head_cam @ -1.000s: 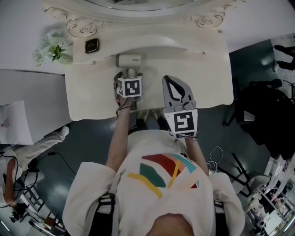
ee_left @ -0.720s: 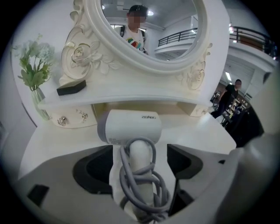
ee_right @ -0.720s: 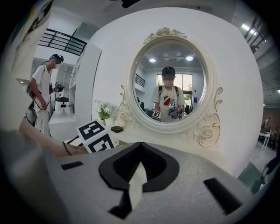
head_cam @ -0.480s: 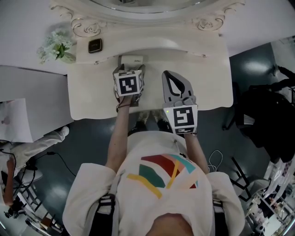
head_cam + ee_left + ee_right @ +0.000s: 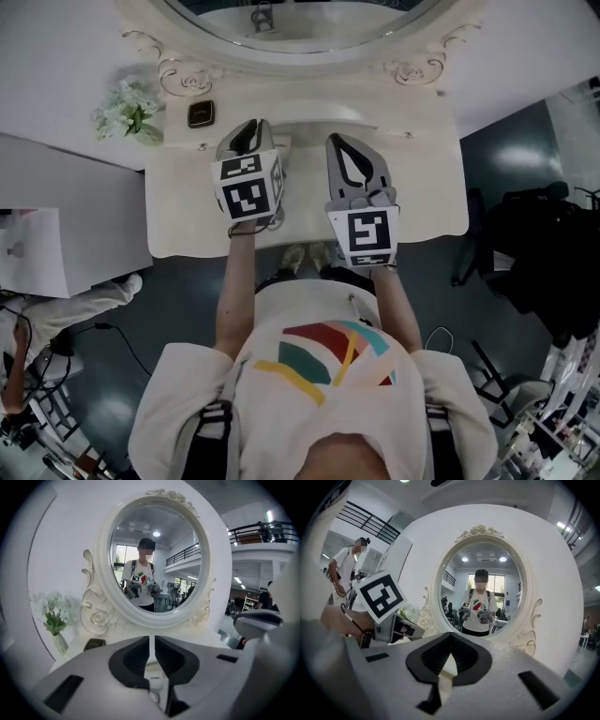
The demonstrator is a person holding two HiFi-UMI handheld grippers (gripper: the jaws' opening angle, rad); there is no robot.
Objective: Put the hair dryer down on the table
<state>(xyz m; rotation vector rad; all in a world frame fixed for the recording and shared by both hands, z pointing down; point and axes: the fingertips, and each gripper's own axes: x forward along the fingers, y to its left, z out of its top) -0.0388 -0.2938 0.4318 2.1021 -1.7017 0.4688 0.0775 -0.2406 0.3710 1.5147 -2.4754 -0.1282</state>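
Though it lies half-hidden, white hair dryer (image 5: 157, 682)

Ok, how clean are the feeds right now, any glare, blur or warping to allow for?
Head view: soft even light, no glare on the table, edges bowed. Left gripper view: heavy fisheye with black corners, flowers look soft. Right gripper view: same fisheye, mirror fairly sharp, near foreground soft.

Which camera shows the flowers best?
The left gripper view: the flowers stand side-on, vase visible. The head view sees them from above only; the right gripper view catches a mere glimpse.
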